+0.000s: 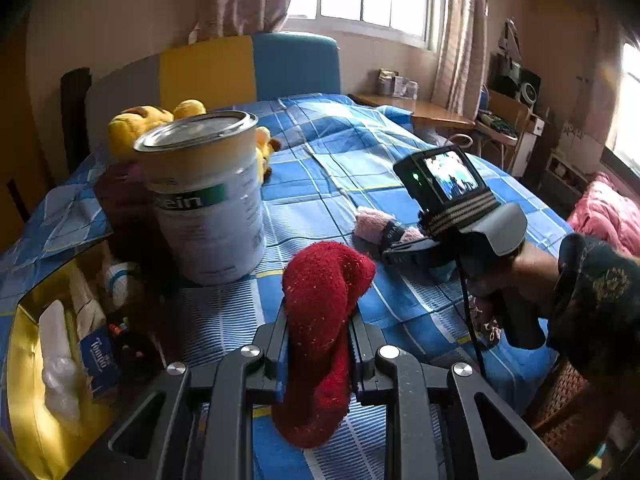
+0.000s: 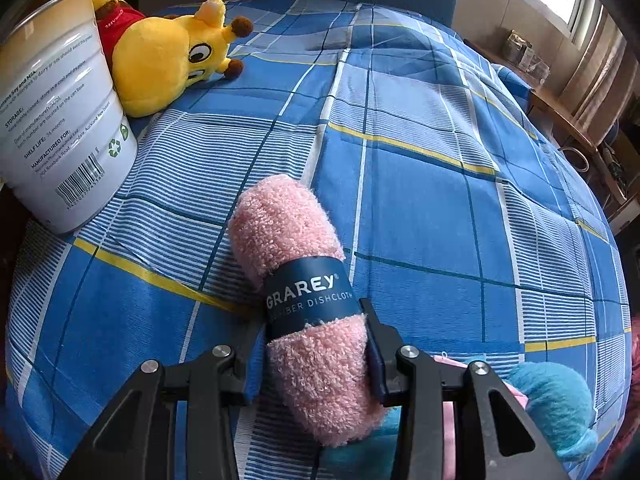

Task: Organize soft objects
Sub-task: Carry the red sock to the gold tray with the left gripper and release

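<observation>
Left gripper (image 1: 318,334) clamped on red sock (image 1: 322,320) | right gripper (image 2: 310,344) clamped on pink dishcloth (image 2: 304,300)

Behind the tin (image 1: 206,196), your yellow plush toy (image 1: 136,124) is mostly hidden (only head and a paw show). The tin's label is blurred, and beside it the box (image 1: 24,360) runs off frame.

I see a bed (image 2: 420,208) under a blue checked cover; on it stand a tin (image 2: 60,120), a yellow plush (image 2: 160,64) just beside it.
</observation>
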`<state>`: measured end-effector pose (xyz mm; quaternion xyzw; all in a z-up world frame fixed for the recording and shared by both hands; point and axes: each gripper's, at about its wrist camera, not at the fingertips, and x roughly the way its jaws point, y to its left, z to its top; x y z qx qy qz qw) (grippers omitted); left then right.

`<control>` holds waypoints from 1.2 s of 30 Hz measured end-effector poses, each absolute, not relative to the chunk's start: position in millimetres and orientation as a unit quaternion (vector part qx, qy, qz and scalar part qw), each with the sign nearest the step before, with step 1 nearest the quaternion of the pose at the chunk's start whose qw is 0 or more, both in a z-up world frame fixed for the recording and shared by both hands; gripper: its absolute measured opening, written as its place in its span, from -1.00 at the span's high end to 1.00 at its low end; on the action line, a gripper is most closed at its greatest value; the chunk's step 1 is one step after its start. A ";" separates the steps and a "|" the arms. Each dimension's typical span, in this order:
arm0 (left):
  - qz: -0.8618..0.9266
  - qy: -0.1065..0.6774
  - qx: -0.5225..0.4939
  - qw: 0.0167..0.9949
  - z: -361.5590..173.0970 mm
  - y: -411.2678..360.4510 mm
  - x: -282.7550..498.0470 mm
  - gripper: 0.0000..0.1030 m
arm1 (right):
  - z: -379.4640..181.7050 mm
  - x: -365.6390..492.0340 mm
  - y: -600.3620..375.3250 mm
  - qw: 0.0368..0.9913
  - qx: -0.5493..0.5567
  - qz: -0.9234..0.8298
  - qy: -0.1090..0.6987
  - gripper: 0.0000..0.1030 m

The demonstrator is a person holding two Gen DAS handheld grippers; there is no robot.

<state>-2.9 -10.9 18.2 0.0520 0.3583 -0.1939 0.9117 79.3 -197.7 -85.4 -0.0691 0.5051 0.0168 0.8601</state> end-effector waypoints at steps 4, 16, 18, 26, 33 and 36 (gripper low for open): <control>-0.164 0.354 0.045 0.920 26.2 5.4 -4.2 0.54 | -85.3 78.8 -197.5 0.861 -0.071 0.018 0.504 0.21; -0.045 0.360 0.014 0.932 26.3 88.7 6.8 0.54 | -84.2 74.4 -194.2 0.864 -0.084 0.016 0.497 0.21; -0.032 0.359 0.011 0.933 26.1 101.3 7.1 0.54 | -84.4 73.8 -193.7 0.864 -0.084 0.016 0.496 0.21; 0.011 0.374 -0.004 0.927 16.3 148.0 14.5 0.54 | -84.5 73.2 -192.8 0.865 -0.087 0.013 0.494 0.21; 0.064 0.425 -0.060 0.901 -11.9 224.0 36.4 0.54 | -84.1 72.8 -192.7 0.865 -0.090 0.010 0.493 0.21; 0.091 0.444 -0.074 0.889 -24.3 253.3 49.0 0.54 | -84.1 72.5 -192.1 0.865 -0.089 0.010 0.493 0.21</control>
